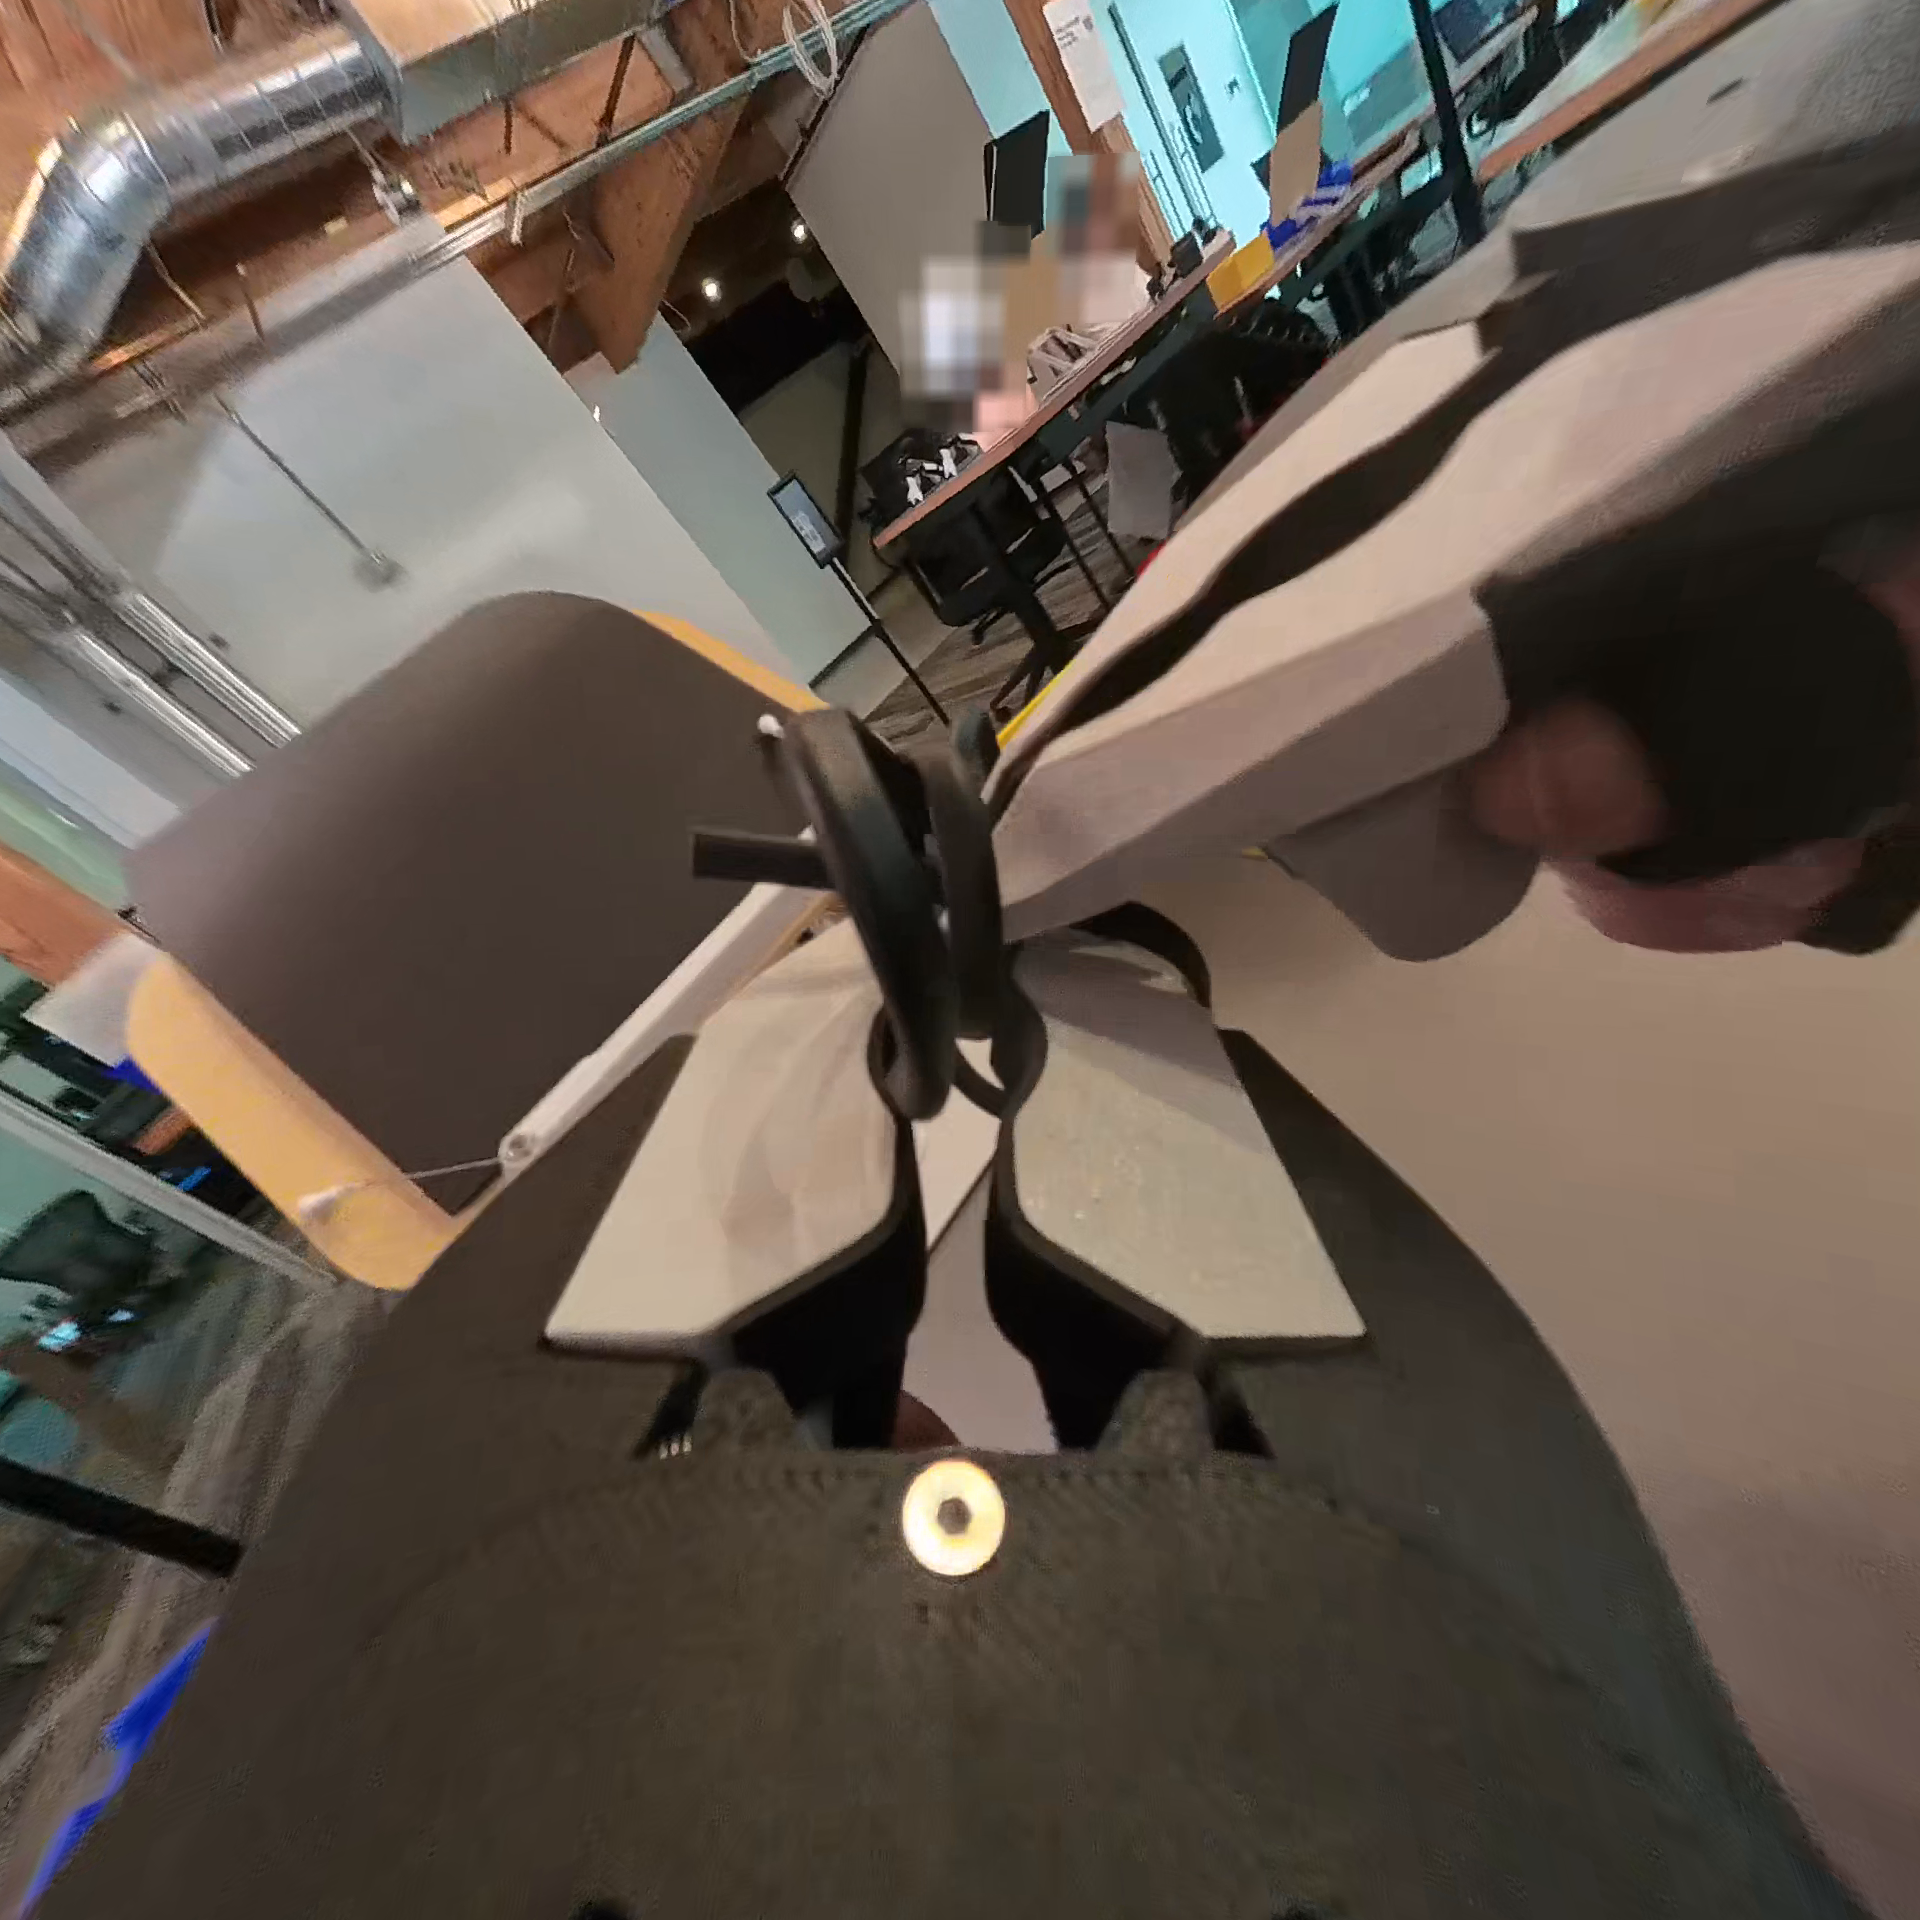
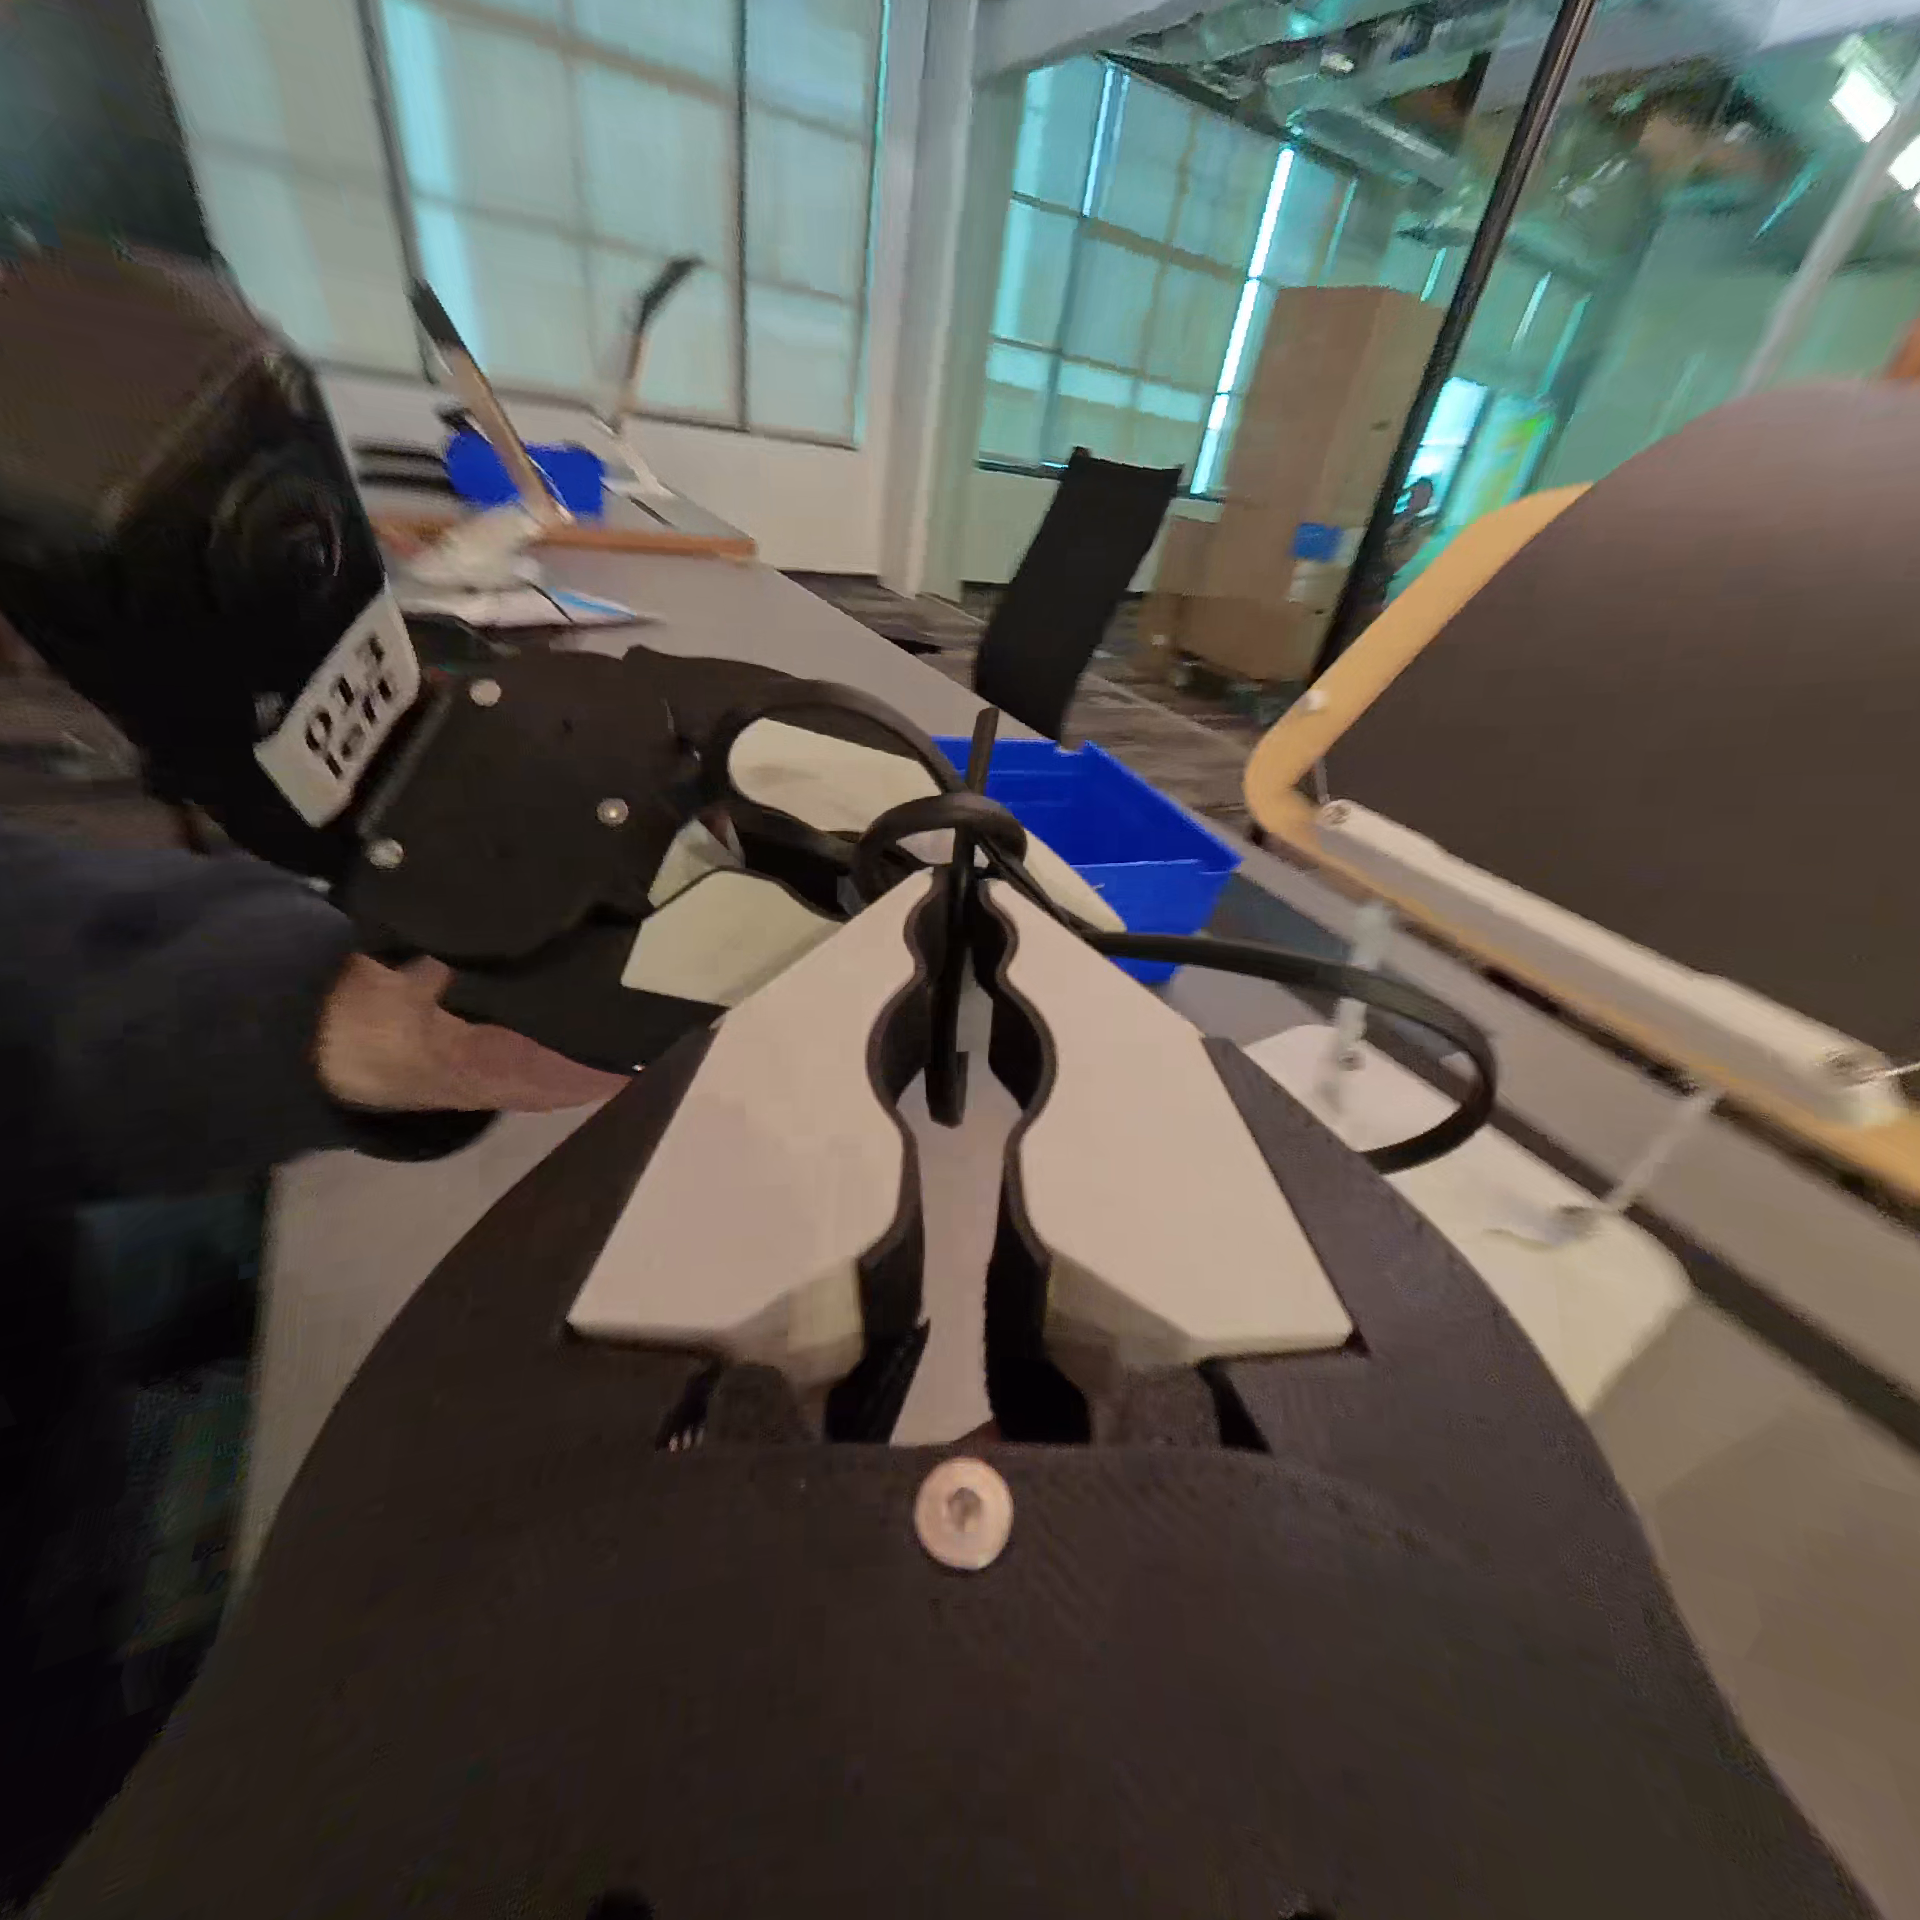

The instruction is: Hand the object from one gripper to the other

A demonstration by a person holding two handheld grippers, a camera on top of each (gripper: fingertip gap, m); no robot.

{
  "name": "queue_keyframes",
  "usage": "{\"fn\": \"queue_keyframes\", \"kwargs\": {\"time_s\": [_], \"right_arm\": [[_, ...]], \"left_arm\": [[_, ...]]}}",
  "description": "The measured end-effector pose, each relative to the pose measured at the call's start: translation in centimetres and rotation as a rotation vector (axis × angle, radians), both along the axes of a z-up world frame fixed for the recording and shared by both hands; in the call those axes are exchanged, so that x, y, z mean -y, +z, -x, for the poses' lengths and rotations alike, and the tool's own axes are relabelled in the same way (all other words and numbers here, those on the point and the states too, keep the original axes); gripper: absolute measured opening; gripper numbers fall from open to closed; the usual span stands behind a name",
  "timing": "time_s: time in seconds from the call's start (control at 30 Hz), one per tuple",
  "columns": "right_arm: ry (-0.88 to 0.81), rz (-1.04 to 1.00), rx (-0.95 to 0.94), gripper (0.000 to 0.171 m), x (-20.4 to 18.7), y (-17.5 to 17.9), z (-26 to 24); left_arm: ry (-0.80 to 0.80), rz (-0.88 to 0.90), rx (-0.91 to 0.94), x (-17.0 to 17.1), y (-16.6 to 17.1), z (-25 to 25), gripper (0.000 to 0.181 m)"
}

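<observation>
While the black looped cable tie (image 1: 925, 935) hangs in mid-air, both tools pinch it. Left tool (image 1: 951, 1081) grips its lower loops; right tool (image 2: 961, 914) clamps its upright strand. Blue bin (image 2: 1122, 831) sits on the counter (image 2: 727, 613) behind.

both views are bright and evenly lit, with daylight through the large windows (image 2: 623, 208) behind and no hard shadows. wide-angle bending curves the edges. motion blur smears the background and the near hand (image 1: 1704, 769); the middle stays fairly sharp.
</observation>
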State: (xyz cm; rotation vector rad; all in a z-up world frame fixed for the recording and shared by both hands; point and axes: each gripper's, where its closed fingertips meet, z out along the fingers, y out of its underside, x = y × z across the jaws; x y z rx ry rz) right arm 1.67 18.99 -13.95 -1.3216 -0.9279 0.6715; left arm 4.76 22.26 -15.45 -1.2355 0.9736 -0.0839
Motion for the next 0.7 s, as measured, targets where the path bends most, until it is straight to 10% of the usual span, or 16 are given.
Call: {"fn": "queue_keyframes", "kwargs": {"time_s": [0.03, 0.33, 0.7], "right_arm": [[-0.043, -0.073, 0.045, 0.000, 0.0, 0.0, 0.1], [-0.215, -0.425, 0.154, 0.003, 0.4, 1.3, 0.1], [-0.131, -0.291, 0.123, 0.015, 0.1, 0.2, -0.3]], "left_arm": [[-0.003, 0.019, 0.024, 0.1, 0.0, 0.1, 0.007], [-0.080, 0.237, 0.220, 0.4, -0.3, -0.3, 0.007], [-0.305, 0.568, 0.497, 1.6, -1.5, -1.5, 0.007]]}}
